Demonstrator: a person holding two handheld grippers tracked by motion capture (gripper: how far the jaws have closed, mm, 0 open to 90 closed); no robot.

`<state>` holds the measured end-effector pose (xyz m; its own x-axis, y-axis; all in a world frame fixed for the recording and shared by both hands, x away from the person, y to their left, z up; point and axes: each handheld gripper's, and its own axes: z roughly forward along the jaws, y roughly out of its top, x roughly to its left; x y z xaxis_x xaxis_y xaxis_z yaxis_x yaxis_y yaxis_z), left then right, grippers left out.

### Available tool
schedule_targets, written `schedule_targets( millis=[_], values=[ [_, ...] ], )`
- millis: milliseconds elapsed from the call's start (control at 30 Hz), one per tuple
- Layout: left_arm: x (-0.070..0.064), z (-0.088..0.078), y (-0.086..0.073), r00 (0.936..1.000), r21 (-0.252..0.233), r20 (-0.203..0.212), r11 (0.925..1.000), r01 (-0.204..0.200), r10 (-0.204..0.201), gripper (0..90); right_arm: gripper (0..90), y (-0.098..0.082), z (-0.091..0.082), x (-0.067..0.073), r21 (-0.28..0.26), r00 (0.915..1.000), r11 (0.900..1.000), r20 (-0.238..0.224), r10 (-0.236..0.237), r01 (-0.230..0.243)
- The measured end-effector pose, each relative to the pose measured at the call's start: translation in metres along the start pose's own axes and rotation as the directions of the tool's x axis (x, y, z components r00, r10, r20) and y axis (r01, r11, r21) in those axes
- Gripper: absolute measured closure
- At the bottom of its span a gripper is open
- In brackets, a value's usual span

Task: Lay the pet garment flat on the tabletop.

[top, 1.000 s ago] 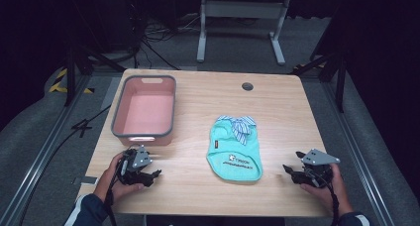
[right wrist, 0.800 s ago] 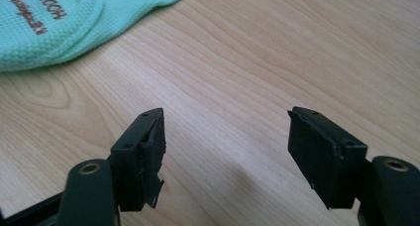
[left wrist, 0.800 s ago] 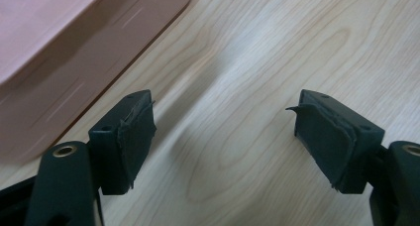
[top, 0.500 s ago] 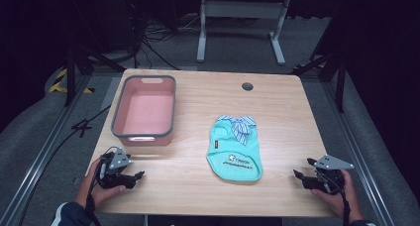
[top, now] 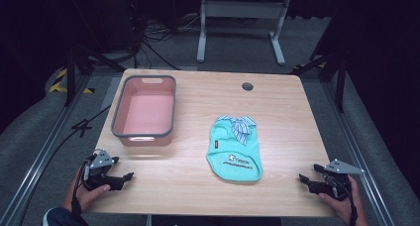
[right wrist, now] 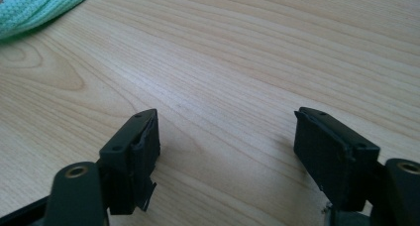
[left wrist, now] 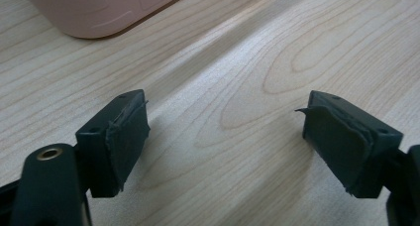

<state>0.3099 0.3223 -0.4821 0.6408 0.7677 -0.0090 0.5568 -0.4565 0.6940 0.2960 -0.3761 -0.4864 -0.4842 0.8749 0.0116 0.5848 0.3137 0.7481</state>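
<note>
A small teal garment [top: 236, 147] with a striped collar lies flat right of the table's middle; its hem [right wrist: 34, 8] shows at the top left of the right gripper view. A pink basin [top: 145, 109] with a grey rim stands at the left, empty; its wall [left wrist: 99, 8] shows in the left gripper view. My left gripper [top: 125, 178] sits low at the front left corner, its jaws wide apart and just opened further, nothing between them [left wrist: 225, 137]. My right gripper [top: 303, 178] rests at the front right corner, also open and just widened, empty [right wrist: 225, 141].
The wooden table [top: 208, 186] has a round cable hole [top: 247, 86] near its back edge. A metal stand [top: 240, 18] and cables lie on the dark floor behind. Rails run along both sides of the table.
Both hands have drawn outward and toward the front corners, the left one leftward, the right one rightward. The garment and basin have not moved.
</note>
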Motion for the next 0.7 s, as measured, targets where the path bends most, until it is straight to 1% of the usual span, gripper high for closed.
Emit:
schedule_targets(
  millis=[100,233,400,433,700],
  values=[
    [-0.0004,-0.0002,-0.0001,1.0,0.002,-0.005,1.0,0.001,-0.001,15.8,23.7,-0.0002,0.0001,0.0008,0.004,1.0,1.0,0.003,-0.005,0.005],
    [-0.0013,-0.0007,-0.0003,0.9999,0.006,-0.014,0.9999,0.008,-0.008,15.6,23.4,-0.0003,0.0003,0.0007,0.005,1.0,1.0,0.002,-0.004,0.004],
    [-0.0013,-0.0003,-0.0004,0.9998,0.003,-0.014,0.9999,0.011,-0.011,15.3,22.8,0.0004,0.0009,0.0013,0.006,1.0,1.0,0.002,0.006,-0.006],
    [-0.0013,-0.0003,-0.0004,0.9998,0.003,-0.014,0.9999,0.011,-0.011,15.3,22.7,0.0004,0.0012,0.0011,0.006,1.0,1.0,0.005,0.0,0.0],
    [-0.0013,-0.0003,-0.0004,0.9998,0.003,-0.014,0.9999,0.012,-0.012,15.2,22.5,0.0007,0.0015,0.0014,0.005,1.0,1.0,0.007,0.002,-0.002]
  ],
)
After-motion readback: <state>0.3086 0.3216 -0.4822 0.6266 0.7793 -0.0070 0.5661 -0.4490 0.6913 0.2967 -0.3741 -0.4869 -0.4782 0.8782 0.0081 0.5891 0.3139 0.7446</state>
